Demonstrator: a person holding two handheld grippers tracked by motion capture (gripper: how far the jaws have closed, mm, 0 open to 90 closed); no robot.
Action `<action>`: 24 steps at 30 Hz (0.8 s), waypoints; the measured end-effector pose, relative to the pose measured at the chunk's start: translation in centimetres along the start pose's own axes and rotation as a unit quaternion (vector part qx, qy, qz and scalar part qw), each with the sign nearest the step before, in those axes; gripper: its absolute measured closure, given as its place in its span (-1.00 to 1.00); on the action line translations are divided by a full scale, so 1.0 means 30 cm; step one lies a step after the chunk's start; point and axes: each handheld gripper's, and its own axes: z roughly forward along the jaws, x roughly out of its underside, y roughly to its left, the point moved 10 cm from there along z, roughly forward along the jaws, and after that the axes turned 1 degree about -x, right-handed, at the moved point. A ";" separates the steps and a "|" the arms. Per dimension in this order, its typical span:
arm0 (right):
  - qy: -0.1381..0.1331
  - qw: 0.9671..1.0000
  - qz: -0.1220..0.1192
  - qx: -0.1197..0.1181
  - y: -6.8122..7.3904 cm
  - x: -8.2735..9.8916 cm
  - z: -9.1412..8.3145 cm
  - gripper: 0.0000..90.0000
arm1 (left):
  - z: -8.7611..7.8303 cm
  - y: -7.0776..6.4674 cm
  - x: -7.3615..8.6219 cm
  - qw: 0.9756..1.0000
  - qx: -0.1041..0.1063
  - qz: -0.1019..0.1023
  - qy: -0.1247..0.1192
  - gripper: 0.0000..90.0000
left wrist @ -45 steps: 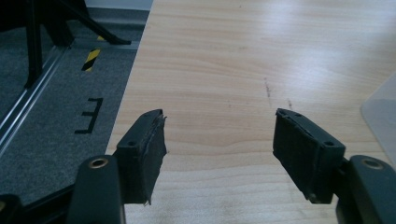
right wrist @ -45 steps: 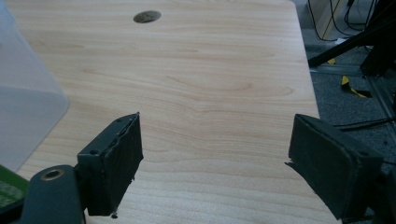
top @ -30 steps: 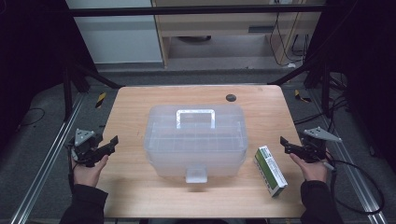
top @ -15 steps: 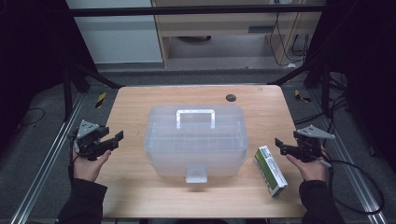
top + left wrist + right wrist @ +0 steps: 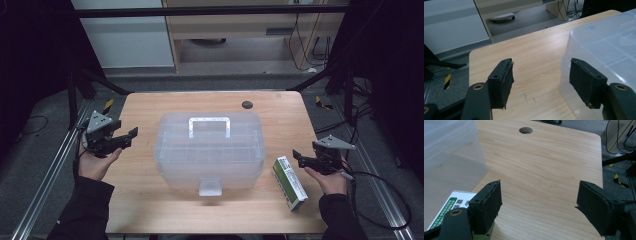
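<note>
Translucent plastic storage box (image 5: 209,150), lidded, white handle (image 5: 209,125) on top and front latch (image 5: 209,188) facing the person, stands mid-table on the wooden table (image 5: 145,107) in the high view; its long axis runs left to right across the table. Left gripper (image 5: 126,138) hovers just off the box's left end, jaws apart and pointing toward it; right gripper (image 5: 300,159) hovers off the right end, jaws likewise apart, with a green-and-white carton (image 5: 289,182) lying flat between it and the box. The carton's long axis runs roughly toward and away from the person, slightly angled. Of the two, the left gripper appears nearer to the box wall, while the right sits nearest the carton. A dark round hole (image 5: 246,104) marks the table's far side. Left gripper view: left gripper (image 5: 541,80) open wide, nothing between the pads; the box (image 5: 604,45) lies ahead and to that view's right, its rounded corner just beyond the right-hand jaw, bare table ahead of the other. Right gripper view: right gripper (image 5: 539,207) open wide, empty; the carton (image 5: 451,207) lies low at that view's left, partly behind the left-hand jaw, the box (image 5: 451,150) beyond it, the hole (image 5: 525,130) far ahead. Judgement: any grasp of the carton calls for the right gripper to swing toward its own left.
</note>
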 end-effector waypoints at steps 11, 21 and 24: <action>0.003 1.000 -0.003 0.003 -0.004 0.010 0.000 -0.56 | 0.005 -0.043 -0.052 0.999 0.009 0.051 0.017 -0.29; 0.006 1.000 -0.012 0.003 0.002 0.010 0.007 -0.56 | -0.032 -0.093 -0.161 0.993 0.012 0.115 0.020 -0.24; 0.007 1.000 -0.014 0.002 0.004 0.013 0.009 -0.56 | -0.033 -0.117 -0.186 0.990 0.019 0.134 0.027 -0.26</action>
